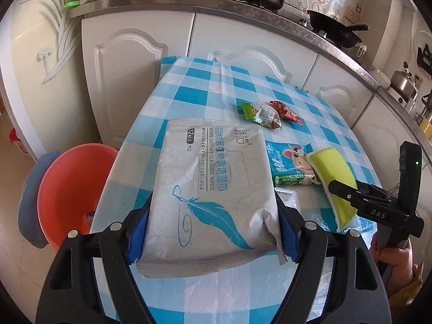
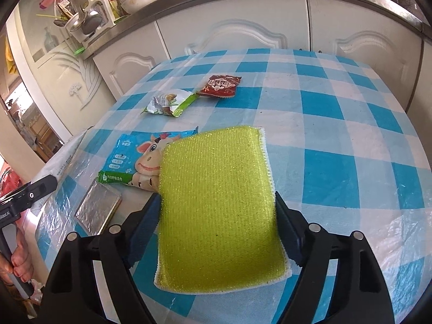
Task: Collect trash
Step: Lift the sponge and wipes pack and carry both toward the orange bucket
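- Blue-padded fingers of the left gripper (image 1: 213,232) fill the bottom of the left wrist view, pinching a grey pack of cleaning wipes (image 1: 213,189) by its two long sides; the pack bears a teal feather drawing and juts away from the camera over the table.
- Below the pack lies a table (image 1: 205,81) with a blue and white checked cloth under clear plastic.
- Lower left of that view, beside the table, stands an orange basin (image 1: 70,189) with a blue cloth over its rim.
- At the bottom of the right wrist view, the right gripper (image 2: 218,232) has a yellow-green sponge (image 2: 218,205) with a white edge between its dark blue pads, which press on both sides of it.
- The sponge's far left corner overlaps a blue wrapper printed with a cartoon cow (image 2: 137,154).
- Left of the sponge, a small silver foil packet (image 2: 98,210) lies flat.
- Further up the table, a green and white snack wrapper (image 2: 168,105) and a red one (image 2: 221,86) lie just beside each other.
- At the left edge, a hand (image 2: 20,264) grips the other gripper's handle.
- White cabinet doors (image 2: 229,35) stand behind the table, under a counter holding bowls and jars.
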